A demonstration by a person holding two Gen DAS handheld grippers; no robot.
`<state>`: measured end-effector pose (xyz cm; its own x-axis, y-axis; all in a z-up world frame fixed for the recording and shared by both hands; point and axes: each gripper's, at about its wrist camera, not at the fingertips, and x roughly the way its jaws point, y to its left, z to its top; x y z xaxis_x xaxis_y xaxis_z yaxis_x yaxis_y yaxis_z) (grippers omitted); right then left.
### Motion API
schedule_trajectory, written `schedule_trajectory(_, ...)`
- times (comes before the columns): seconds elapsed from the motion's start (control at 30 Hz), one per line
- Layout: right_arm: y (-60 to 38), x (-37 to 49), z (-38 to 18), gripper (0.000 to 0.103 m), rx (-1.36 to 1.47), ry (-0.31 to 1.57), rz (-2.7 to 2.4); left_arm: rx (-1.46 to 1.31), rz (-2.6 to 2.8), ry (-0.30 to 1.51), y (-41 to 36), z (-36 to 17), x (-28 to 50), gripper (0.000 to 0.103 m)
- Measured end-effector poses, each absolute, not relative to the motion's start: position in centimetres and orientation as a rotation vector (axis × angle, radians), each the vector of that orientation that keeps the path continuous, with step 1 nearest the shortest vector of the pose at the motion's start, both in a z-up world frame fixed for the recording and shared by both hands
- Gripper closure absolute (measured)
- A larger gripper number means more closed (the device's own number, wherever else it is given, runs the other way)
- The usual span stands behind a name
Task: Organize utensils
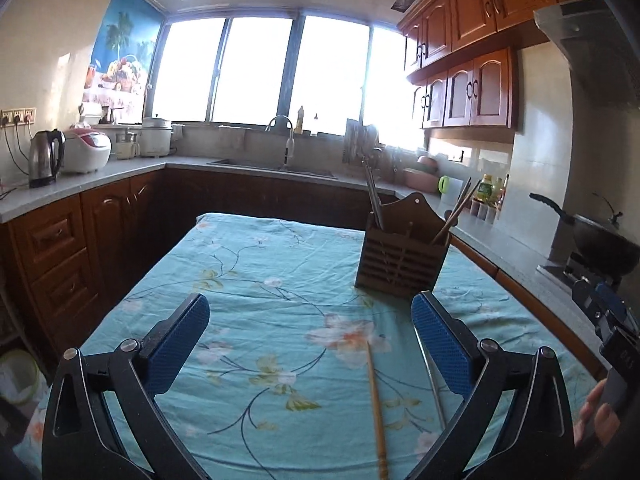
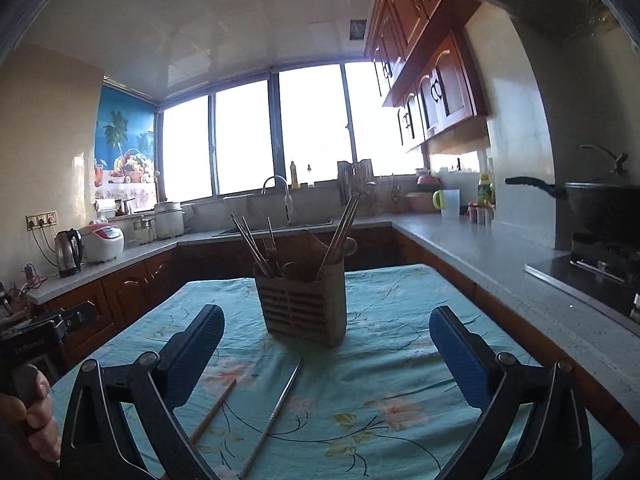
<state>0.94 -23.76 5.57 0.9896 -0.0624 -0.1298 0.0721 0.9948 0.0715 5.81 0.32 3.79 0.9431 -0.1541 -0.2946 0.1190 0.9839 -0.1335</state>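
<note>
Chopsticks first: a wooden chopstick (image 2: 214, 412) and a metal chopstick (image 2: 274, 412) lie loose on the floral tablecloth (image 2: 400, 360), side by side, long axes running from the near edge toward the slatted wooden holder (image 2: 302, 308) beyond; the right gripper (image 2: 326, 346) hangs with jaws spread wide and empty, both sticks just ahead, low and left of centre. Left gripper (image 1: 310, 338) gapes equally wide, nothing held, the sticks toward its right finger; I judge either hand equally near.

Domestic kitchen: wooden wall cabinets (image 1: 472, 92), sink with faucet (image 1: 286, 136) under windows, kettle (image 1: 45, 157), rice cooker (image 1: 86, 150) (both plugged in), wok (image 2: 600, 204) on gas hob.
</note>
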Motion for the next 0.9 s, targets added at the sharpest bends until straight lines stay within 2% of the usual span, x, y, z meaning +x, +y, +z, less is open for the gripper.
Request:
schedule_trajectory(0.3, -22.3, -1.2, 1.4, 0.0, 0.015, 0.144, -0.076, -0.062, -0.098, 0.314, -0.4, 0.1, 3.4, 0.0)
schedule_trajectory(0.9, -23.4, -2.6, -0.6, 0.0, 0.063, 0.175, -0.105, -0.016, -0.092, 0.342, -1.9, -2.0, 1.9, 0.0)
